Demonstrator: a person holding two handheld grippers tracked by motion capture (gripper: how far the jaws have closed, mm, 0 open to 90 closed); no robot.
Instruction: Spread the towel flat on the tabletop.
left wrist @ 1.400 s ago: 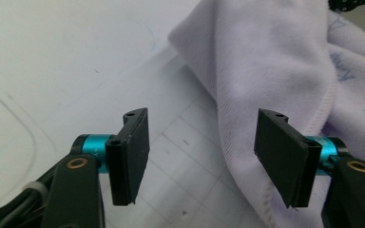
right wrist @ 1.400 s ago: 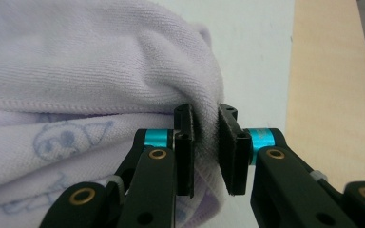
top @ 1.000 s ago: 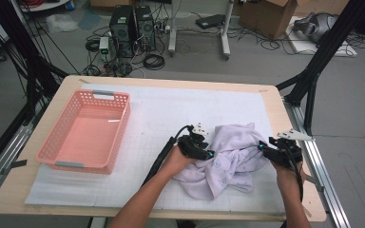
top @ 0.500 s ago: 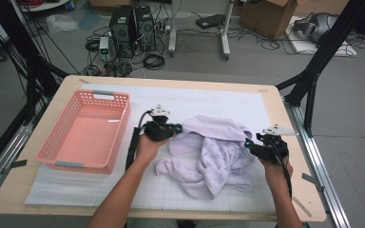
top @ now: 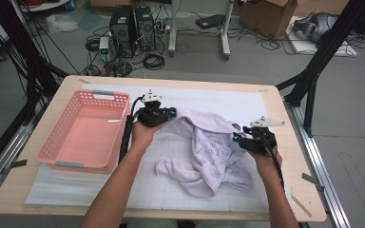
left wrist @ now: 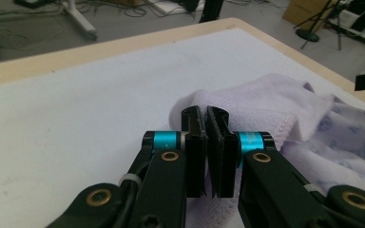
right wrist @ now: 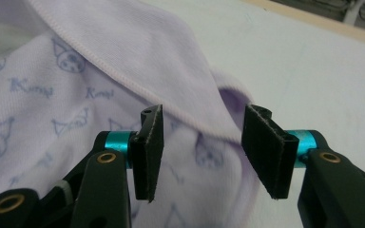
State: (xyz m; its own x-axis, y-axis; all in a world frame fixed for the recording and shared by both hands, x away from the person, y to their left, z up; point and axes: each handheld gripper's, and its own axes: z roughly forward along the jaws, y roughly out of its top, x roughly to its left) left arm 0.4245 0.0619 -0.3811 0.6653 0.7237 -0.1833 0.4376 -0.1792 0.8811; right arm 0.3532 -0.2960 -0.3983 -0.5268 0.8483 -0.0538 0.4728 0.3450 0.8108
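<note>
Grey workshop floor behind, strewn with black cables, 2 computer towers (top: 134, 26) and cardboard boxes (top: 266, 14). Wooden table (top: 285, 190) in front, covered by a white gridded mat (top: 171, 190).

Pink plastic lattice basket (top: 86, 131) sits on the left part of the mat, nothing in it.

Lilac printed cloth with a stitched hem (top: 209, 152) lies crumpled in the middle of the mat, between the 2 hands, well apart from the basket. One corner is drawn up and leftward; the bulk sags toward the near edge of the table.

Left gripper (left wrist: 206, 142): fingers (left wrist: 192, 152) pressed nearly together, a thin edge of the lilac cloth pinched between them; its jaws have just been closing on that edge. High view puts this gripper (top: 170, 113) just right of the basket's far corner, cloth corner lifted off the mat.

Right gripper (right wrist: 202, 147): fingers (right wrist: 148, 147) stand apart, roughly half open, with the hemmed fold of cloth lying in the gap; pads not pressing on it. High view shows it (top: 240, 140) at the cloth's right edge.
</note>
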